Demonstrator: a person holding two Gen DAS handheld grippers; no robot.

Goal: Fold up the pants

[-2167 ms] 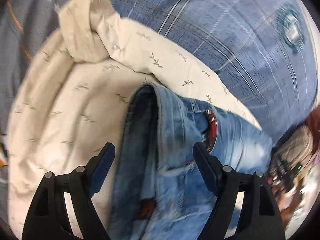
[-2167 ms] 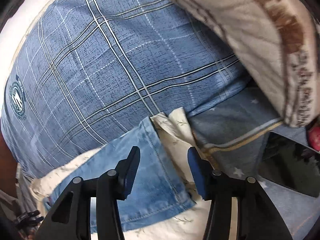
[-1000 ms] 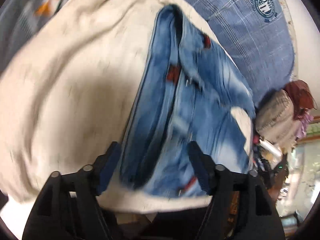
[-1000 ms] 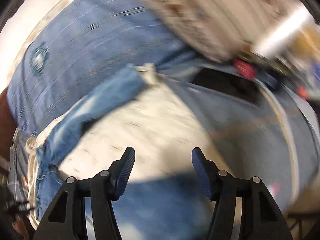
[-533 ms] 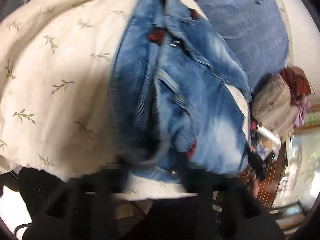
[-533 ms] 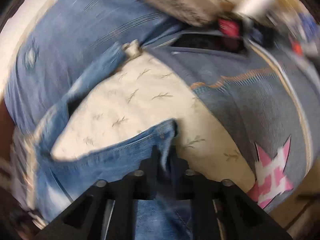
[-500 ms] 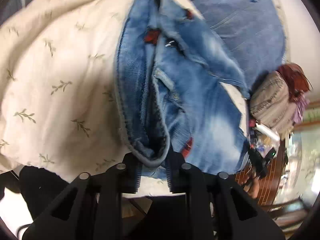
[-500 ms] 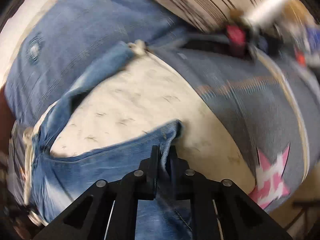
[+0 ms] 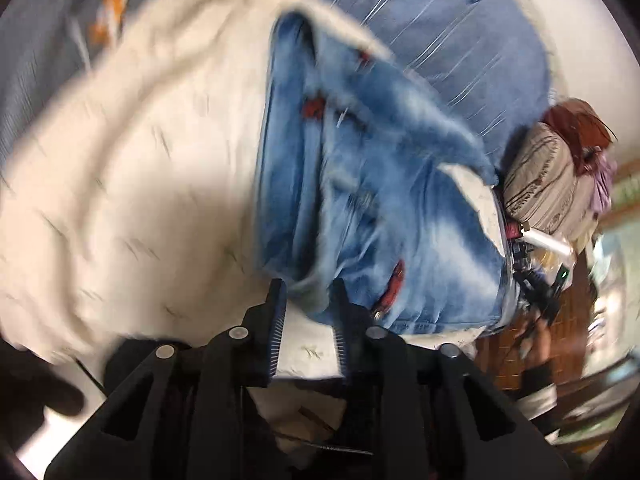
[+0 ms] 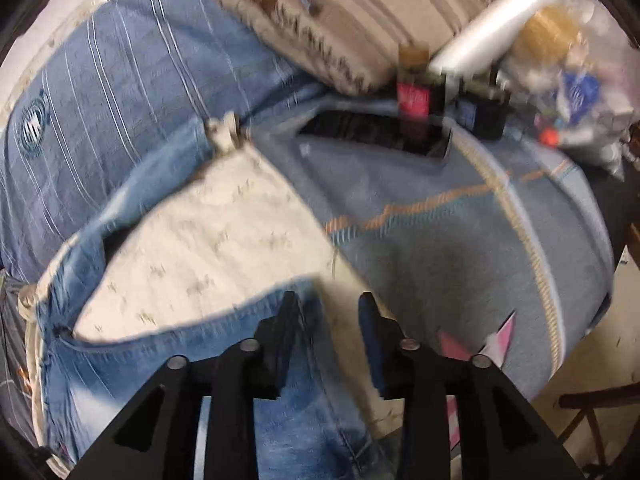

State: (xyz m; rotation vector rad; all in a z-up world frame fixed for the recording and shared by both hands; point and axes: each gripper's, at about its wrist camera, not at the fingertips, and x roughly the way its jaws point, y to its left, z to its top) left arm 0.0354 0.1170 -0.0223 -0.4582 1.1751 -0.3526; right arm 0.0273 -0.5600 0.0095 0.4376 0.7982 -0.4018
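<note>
Light blue jeans [image 9: 380, 208] lie bunched on a cream leaf-print sheet [image 9: 140, 180]. The left gripper [image 9: 308, 304] is at their near waistband corner. Its jaws are opening, and a fold of denim still sits between the tips without being pinched. In the right wrist view a jeans leg [image 10: 160, 344] curves across the sheet [image 10: 224, 240] to the right gripper [image 10: 326, 312]. Its jaws are opening too. The leg's edge lies by the left fingertip [image 10: 288, 316], loose between the pads.
A blue plaid pillow [image 10: 120, 100] lies behind the jeans, and a striped beige cushion [image 10: 360, 8] lies further back. A grey blanket [image 10: 460, 248] with an orange line and a pink star covers the right side. A dark flat device [image 10: 372, 128], bottles and bags [image 10: 560, 60] crowd the far edge.
A second ago both grippers stood wide open. Half a second ago each was shut on denim, and now both have parted. The left gripper has lifted slightly.
</note>
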